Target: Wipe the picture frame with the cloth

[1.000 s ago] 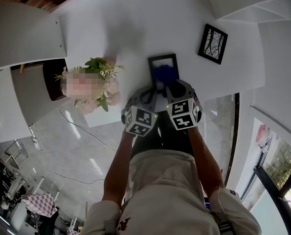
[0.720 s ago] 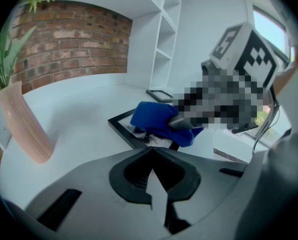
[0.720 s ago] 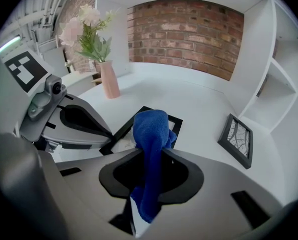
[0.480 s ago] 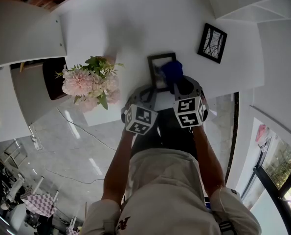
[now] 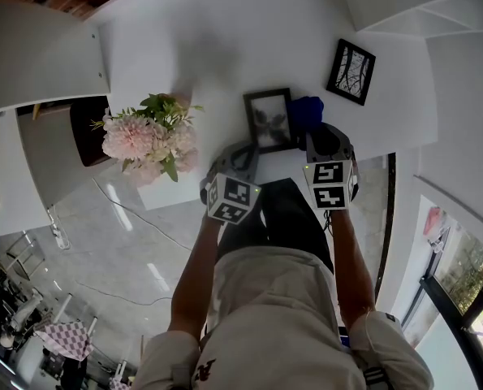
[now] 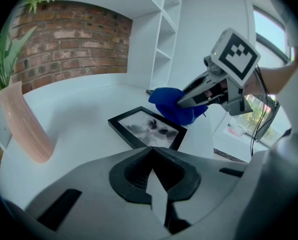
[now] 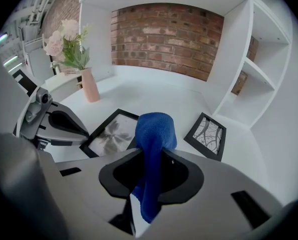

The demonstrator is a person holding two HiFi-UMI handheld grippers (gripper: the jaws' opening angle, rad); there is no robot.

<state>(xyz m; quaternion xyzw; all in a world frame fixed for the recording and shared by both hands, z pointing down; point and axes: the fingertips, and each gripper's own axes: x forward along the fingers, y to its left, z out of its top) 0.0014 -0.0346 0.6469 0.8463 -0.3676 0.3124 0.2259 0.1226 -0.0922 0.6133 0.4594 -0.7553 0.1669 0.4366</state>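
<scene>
A: Your right hand-held gripper (image 7: 151,185) has the blue cloth (image 7: 155,131); its jaws are squeezed tight on it, and the cloth sticks up out of them in a soft bunch.

B: Yes; and the picture frame (image 5: 269,119) lies flat on the white table (image 5: 225,47); seen from your head it is at 12 o'clock, just ahead of your two hands; it has a black rim and a grey picture inside.

A: You hold the cloth at the frame's 3 o'clock side, by its right rim; in the left gripper view the cloth sits over the frame's far right corner; I cannot tell if it is pressing down on it.

B: Your left hand-held gripper (image 6: 157,194) has its jaws closed together with nothing in them; you hold it at 6 o'clock of the frame, near its front edge but apart from it.

A: A second frame (image 5: 353,71) lies on the table at 2 o'clock from the first one, well apart from it.

B: And a pink vase (image 7: 90,85) with pink flowers (image 5: 144,136) stands at 9 o'clock of the frame, near your left hand-held gripper.
</scene>
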